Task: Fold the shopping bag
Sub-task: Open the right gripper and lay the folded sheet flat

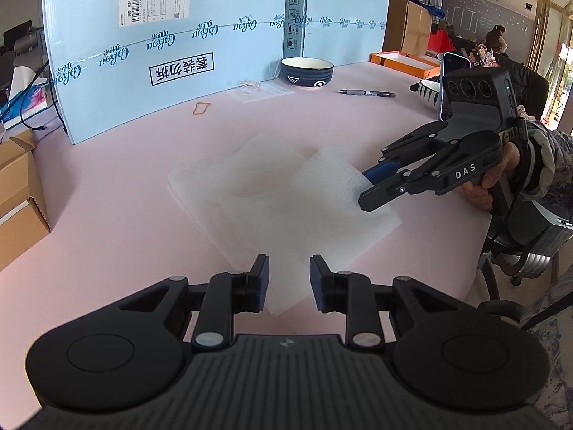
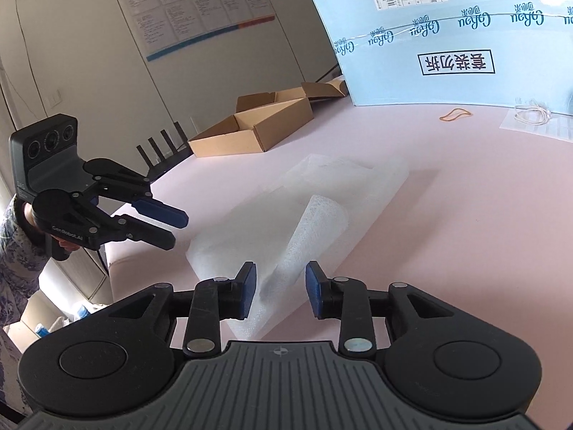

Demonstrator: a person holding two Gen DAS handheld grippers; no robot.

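The shopping bag is a white, translucent, foam-like sheet lying flat on the pink table. One flap at its right side curls upward. My right gripper comes in from the right with its fingers on either side of that flap. In the right wrist view the right gripper stands open, with the curled flap between its blue pads and not clamped. My left gripper is open at the bag's near edge, holding nothing. From the right wrist view, the left gripper hovers just left of the bag.
A tall blue carton walls off the back of the table. A dark bowl, a pen, a rubber band, an orange tray and a phone lie beyond the bag. Open cardboard boxes sit at the left.
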